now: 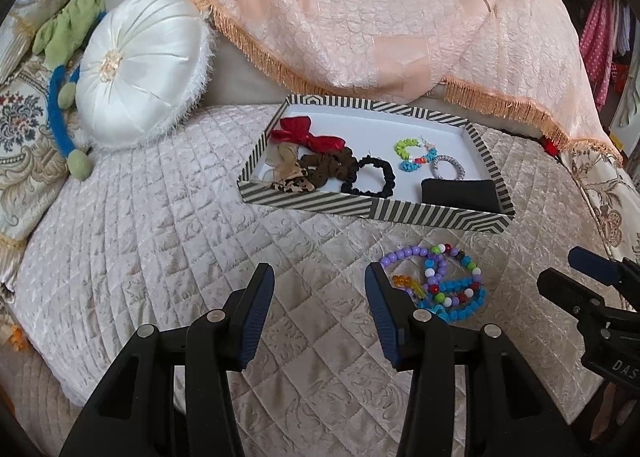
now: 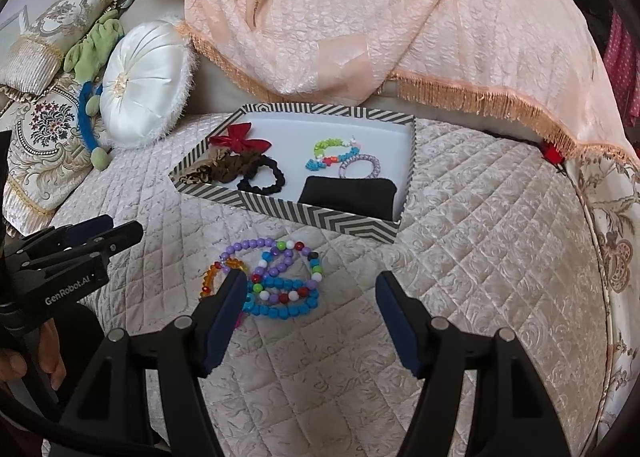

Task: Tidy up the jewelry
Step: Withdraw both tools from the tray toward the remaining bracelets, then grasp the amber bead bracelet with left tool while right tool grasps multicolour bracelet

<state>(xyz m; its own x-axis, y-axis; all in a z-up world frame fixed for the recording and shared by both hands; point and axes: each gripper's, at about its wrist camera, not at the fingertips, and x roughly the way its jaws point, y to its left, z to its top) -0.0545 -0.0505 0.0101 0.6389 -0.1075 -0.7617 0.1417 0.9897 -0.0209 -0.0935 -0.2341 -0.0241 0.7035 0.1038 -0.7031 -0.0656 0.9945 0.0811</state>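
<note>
Bracelets of coloured beads are heaped on the quilted cover, just before the striped tray. Both the left gripper and the right gripper are held spread and empty, the heap lying beside each one's inner finger.

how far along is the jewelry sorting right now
Partly done: the striped tray already holds scrunchies, a red bow and two bracelets. Nothing is in hand; both the left gripper and right gripper are open. The beaded bracelet pile on the quilt remains.
</note>
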